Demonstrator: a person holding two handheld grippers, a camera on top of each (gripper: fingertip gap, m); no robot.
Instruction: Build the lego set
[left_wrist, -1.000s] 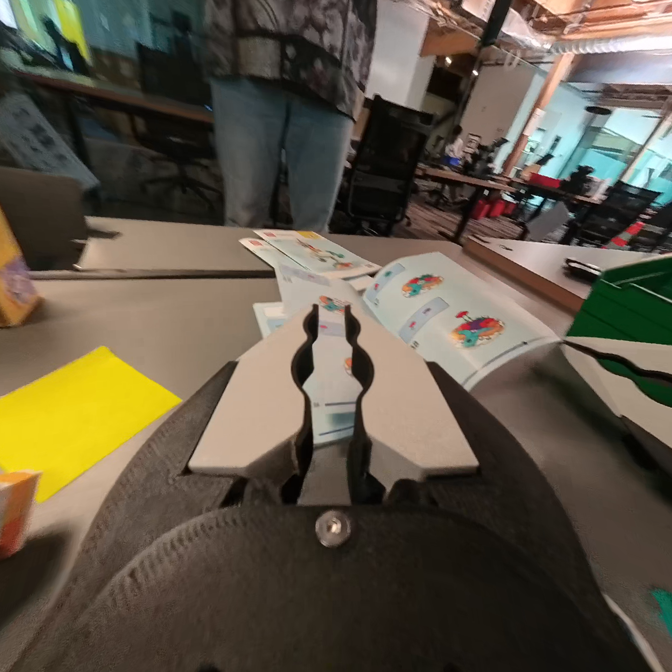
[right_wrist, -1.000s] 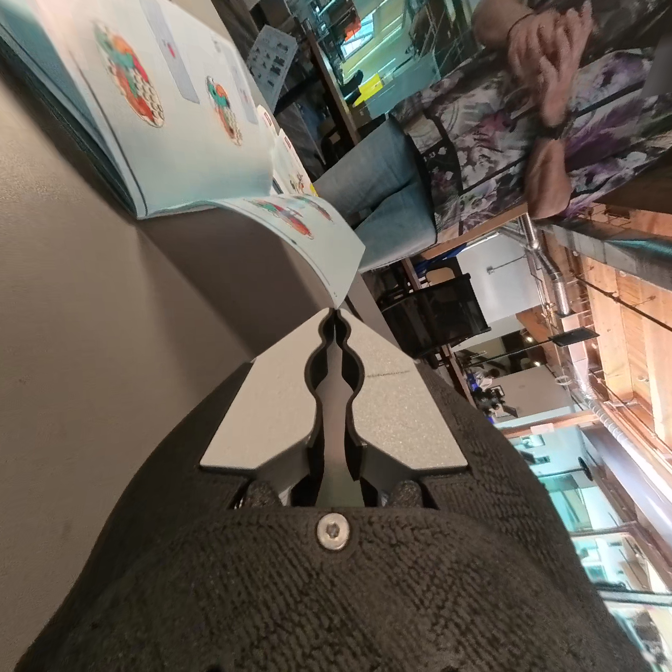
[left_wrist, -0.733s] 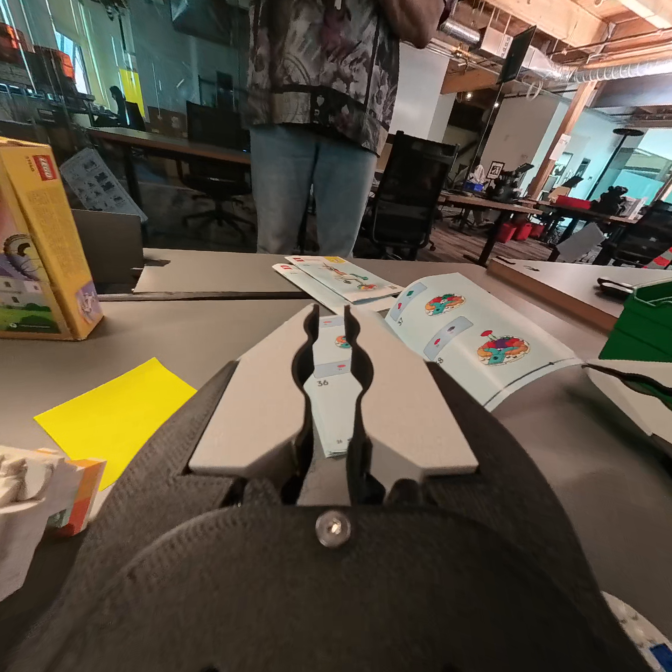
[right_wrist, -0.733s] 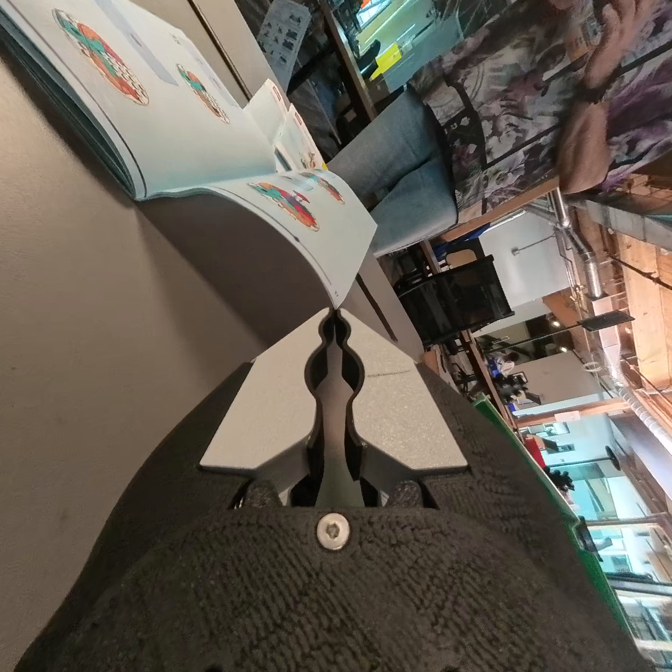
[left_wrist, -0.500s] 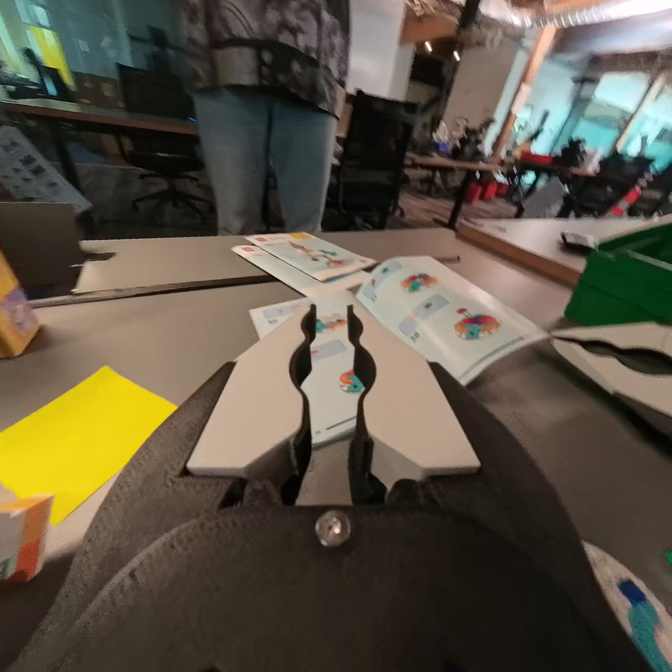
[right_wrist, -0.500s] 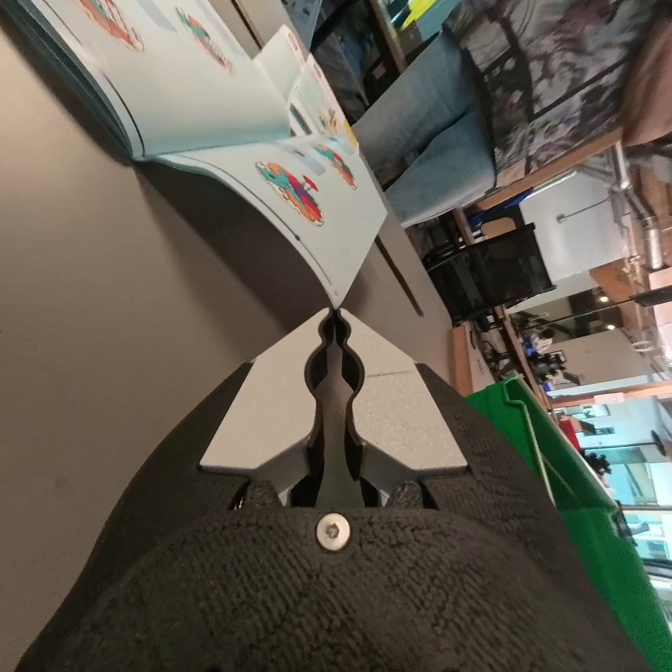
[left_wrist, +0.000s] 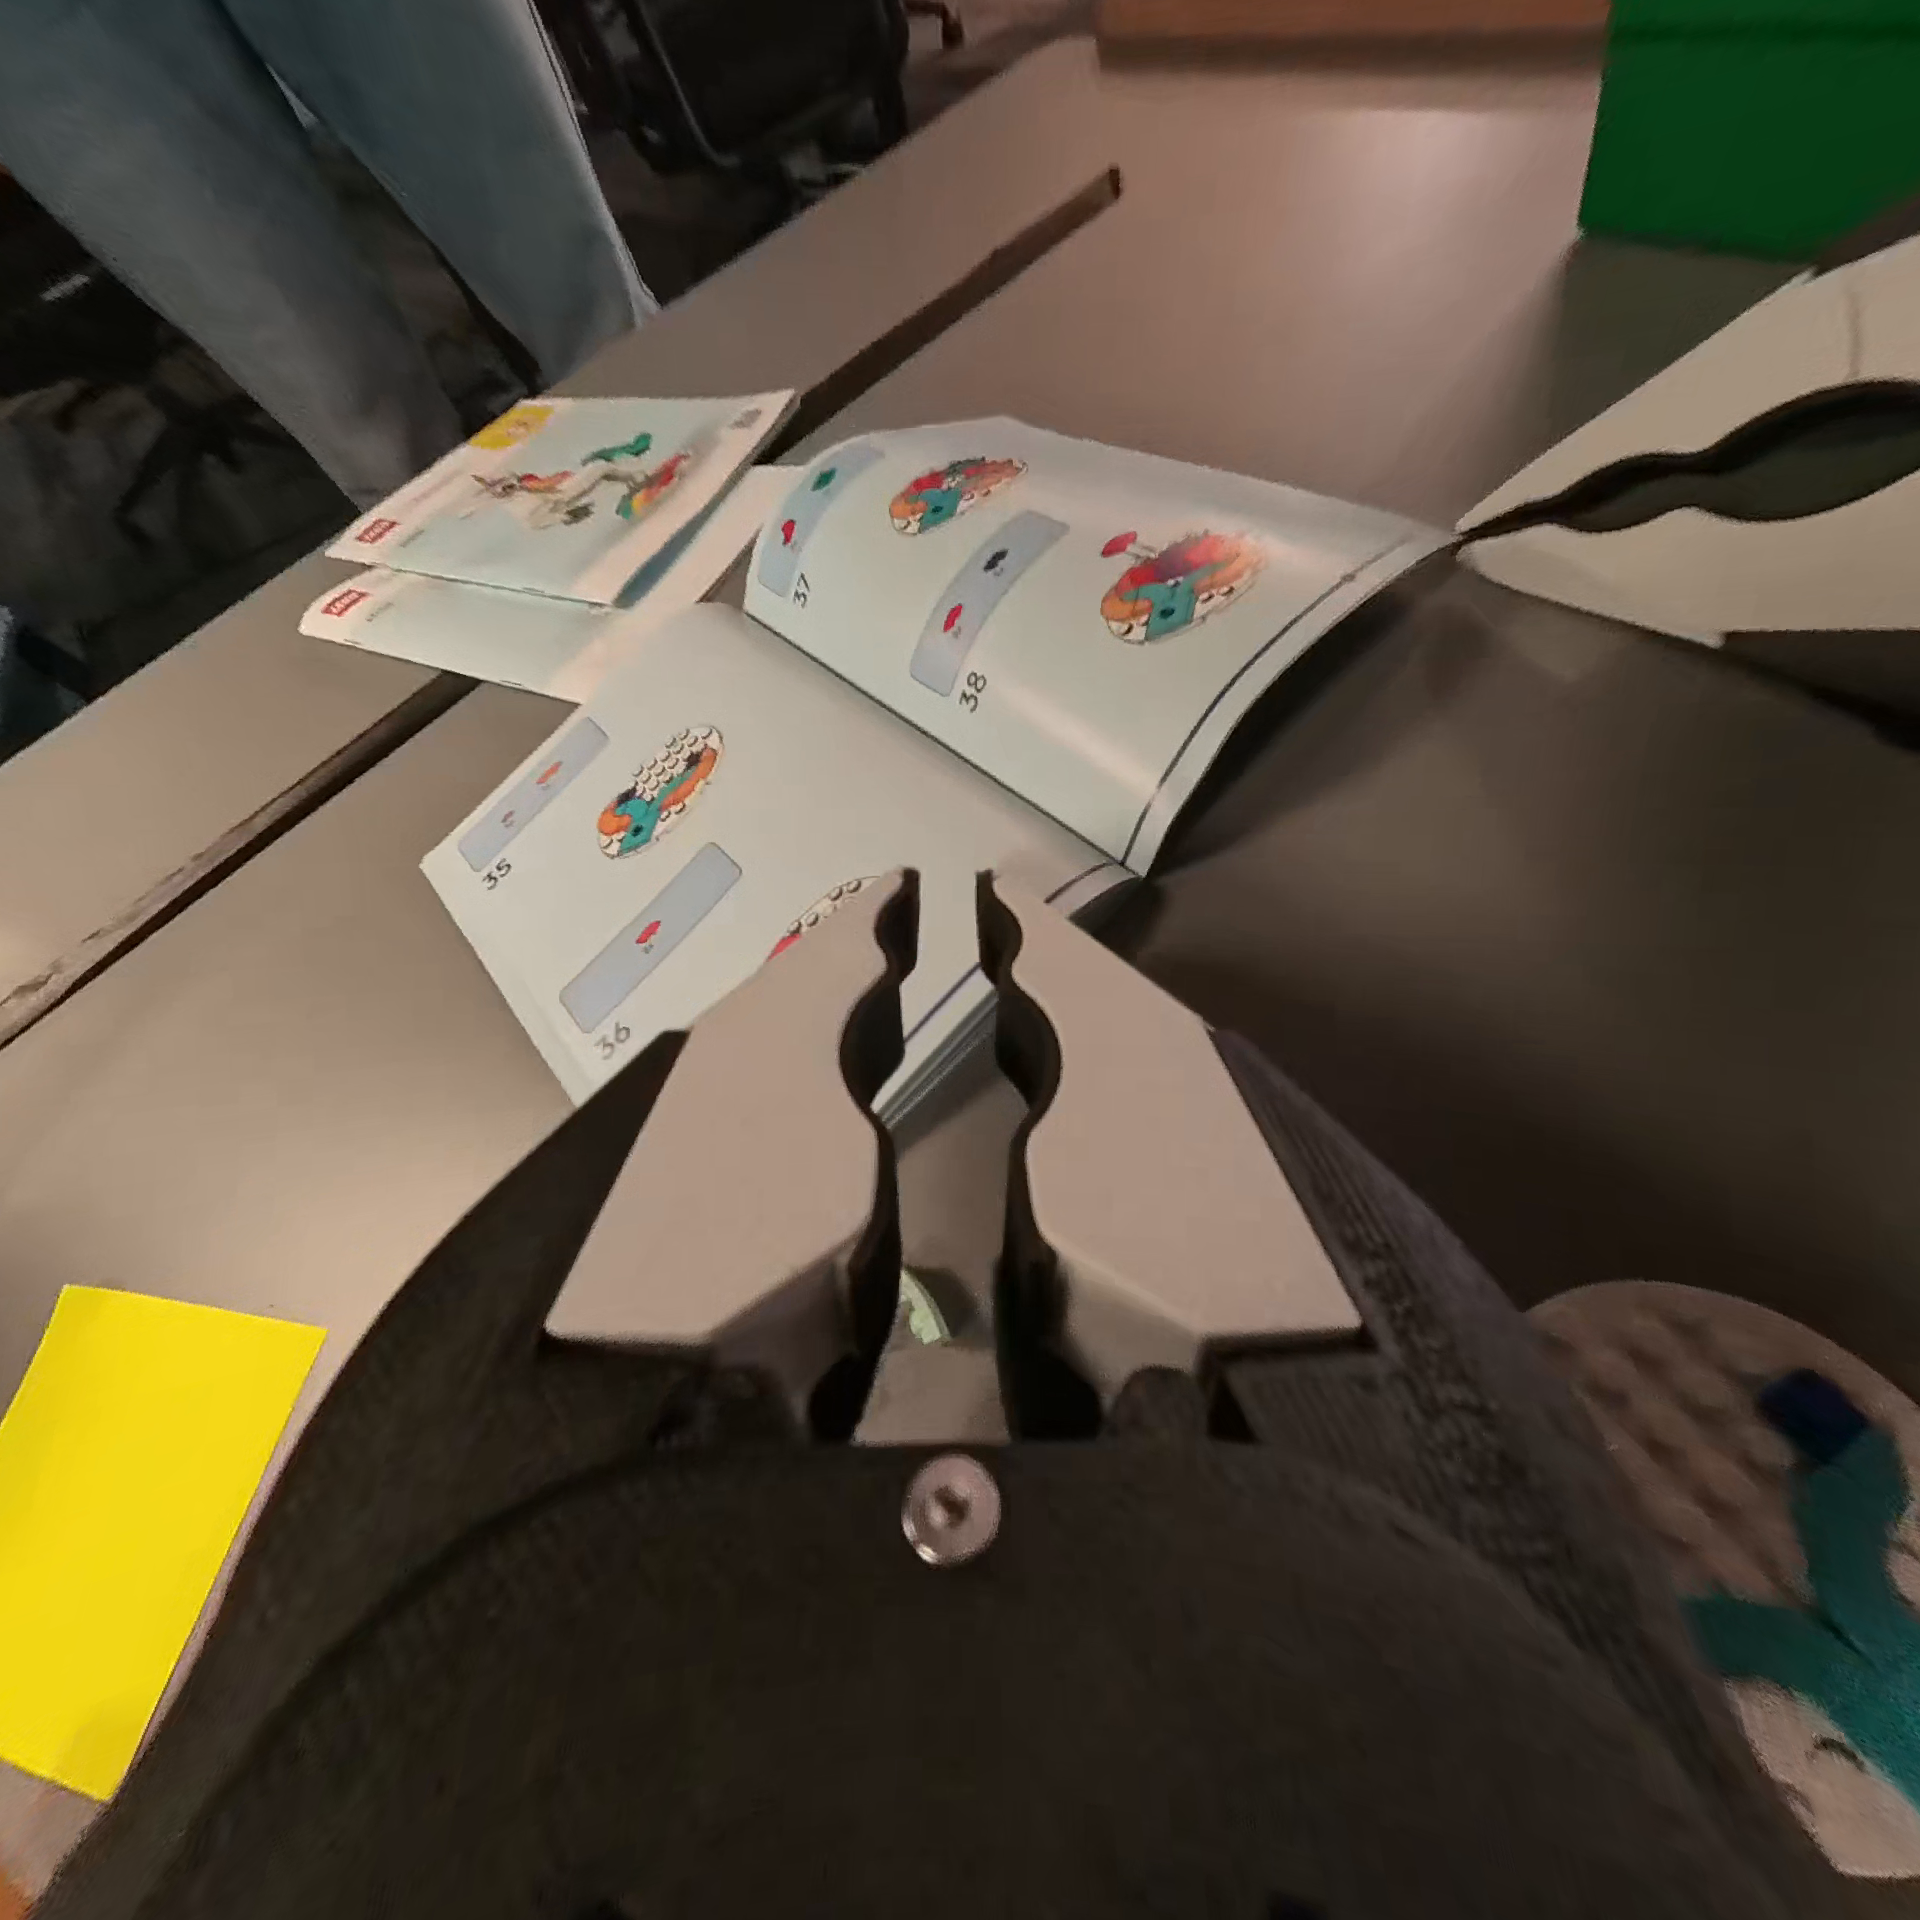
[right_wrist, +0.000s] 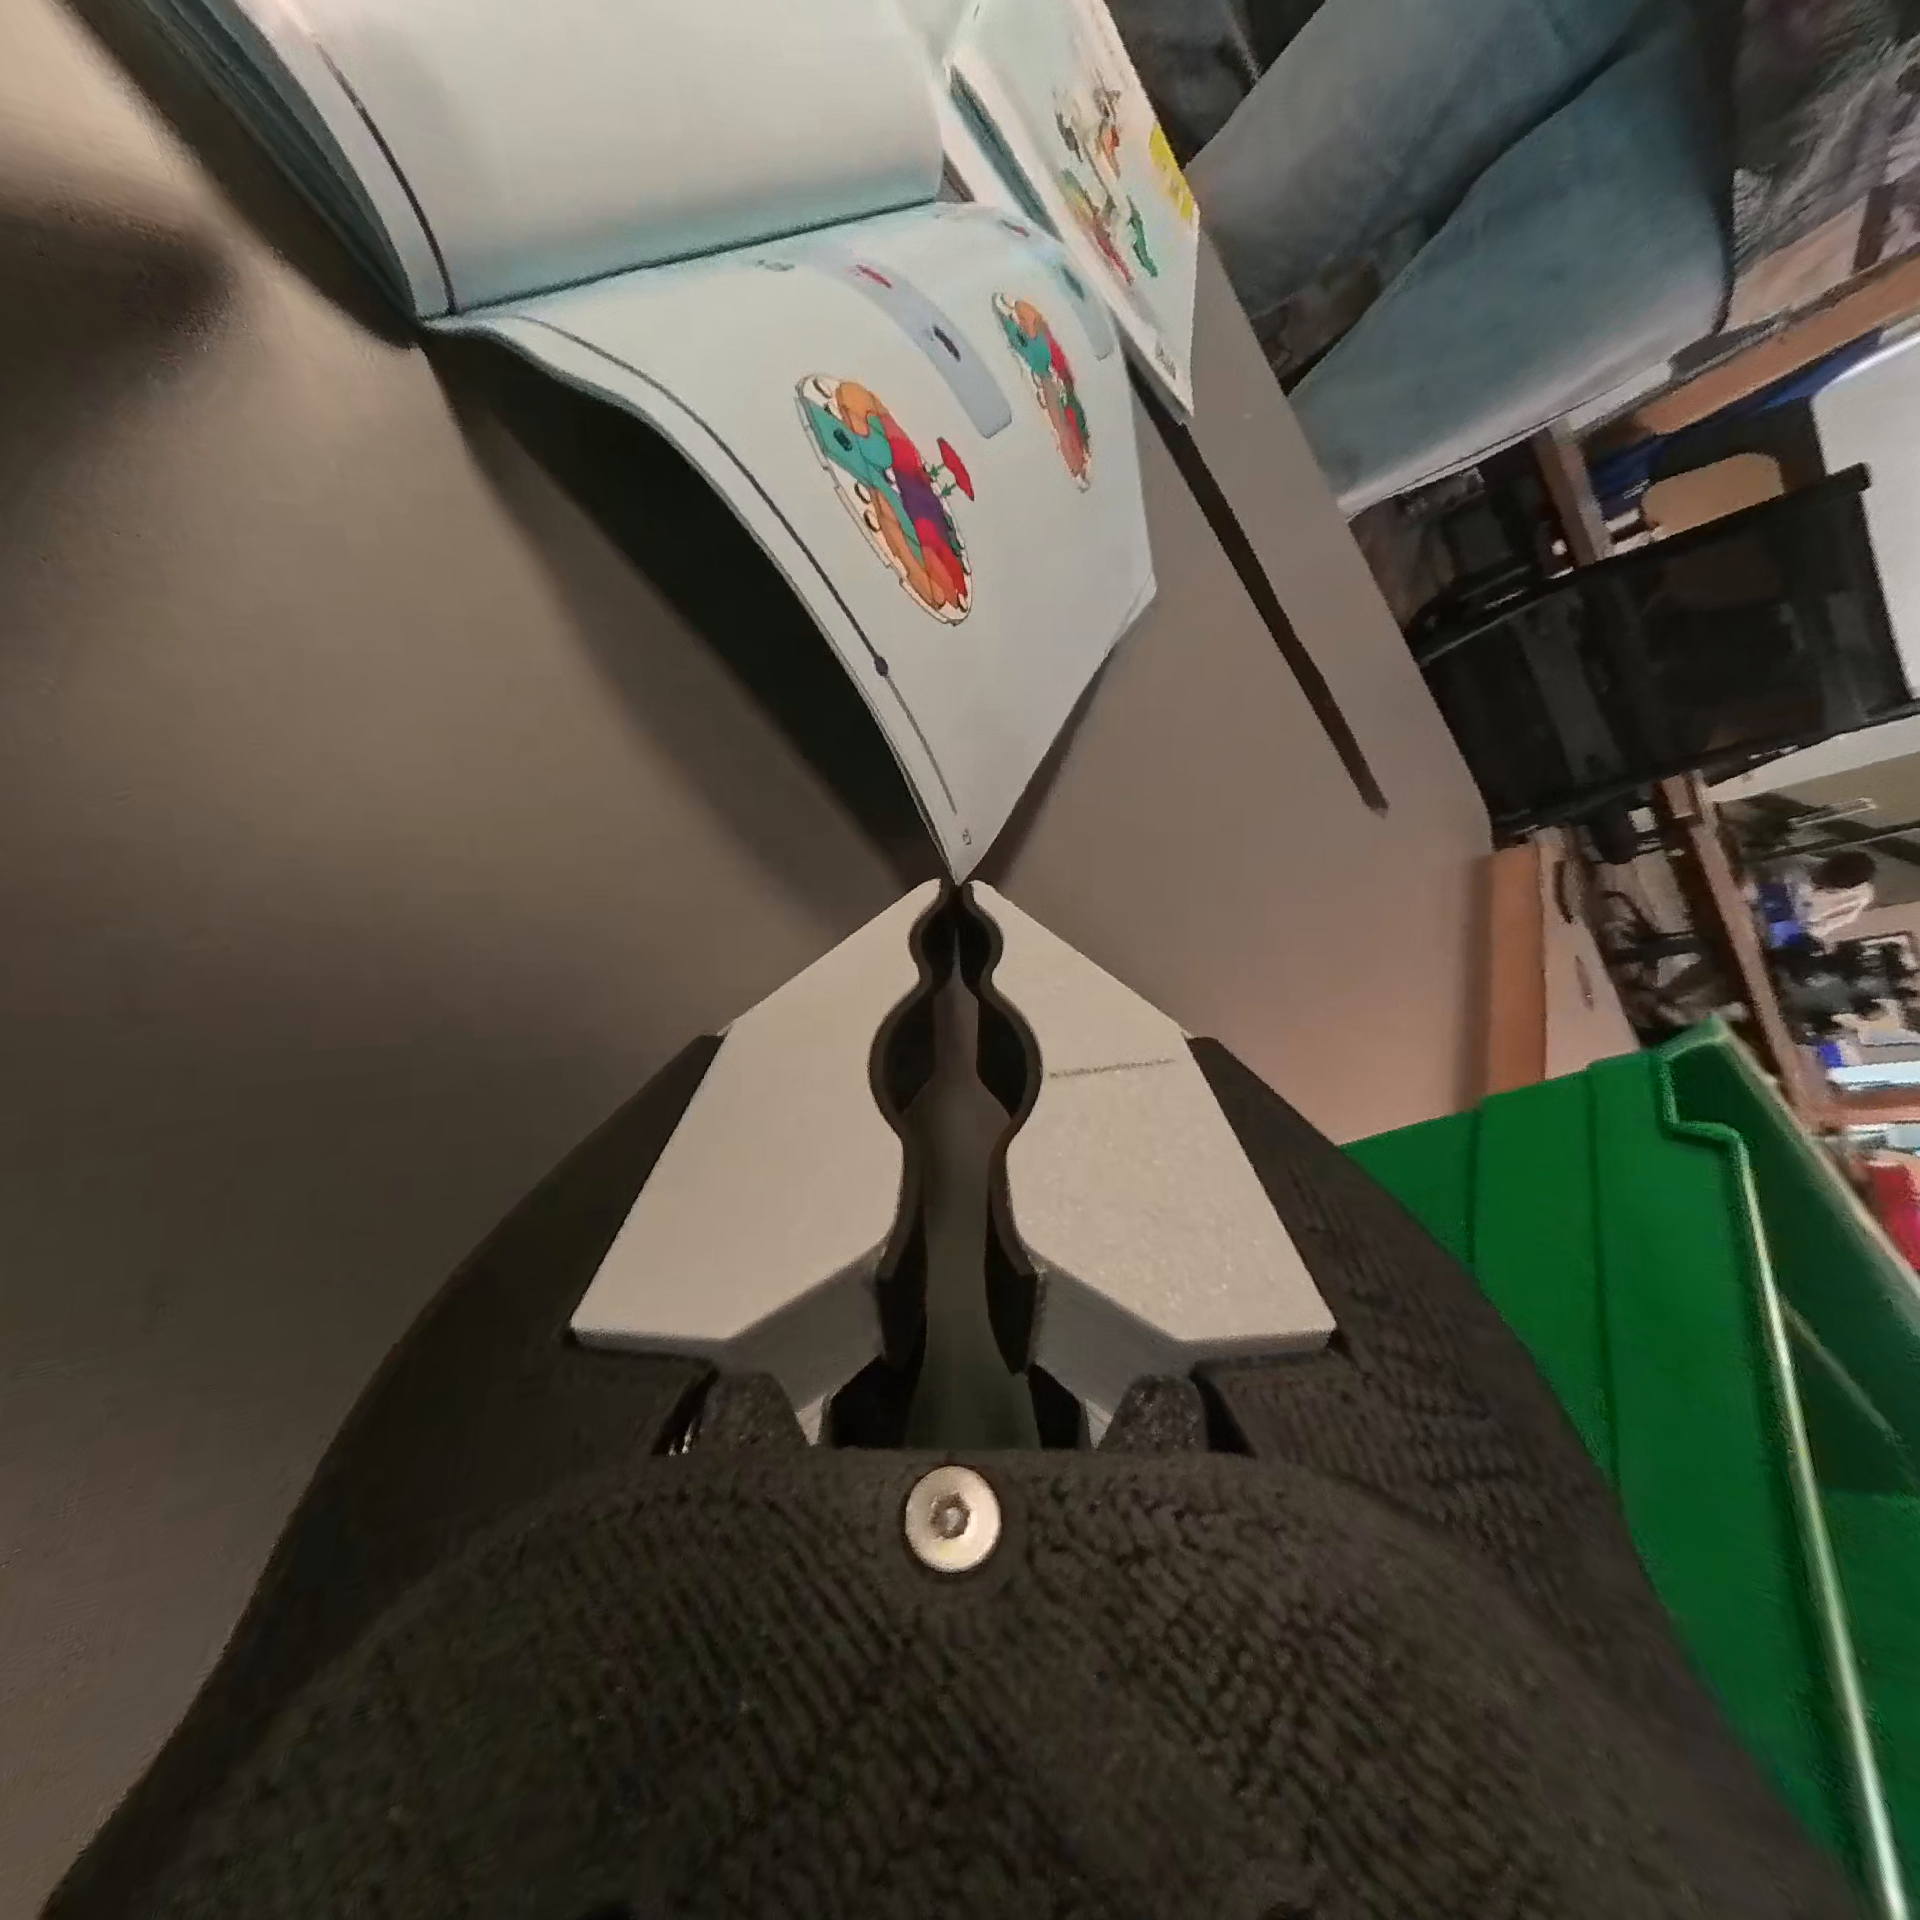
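Open-plan office (grey desks (left_wrist: 1299, 260), black chair (right_wrist: 1662, 623)).

left gripper (left_wrist: 945, 883): your two light-grey fingers, wavy black inner edges
right gripper (right_wrist: 954, 891): same grey fingers, scalloped black lining
housing: black, ribbed printed texture on both
fastener: one silver screw centred behind each finger pair

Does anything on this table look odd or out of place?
One thing: the open instruction booklet's right page arches up off the grey table, its corner pinched by the right gripper. Nothing looks spilled or damaged.
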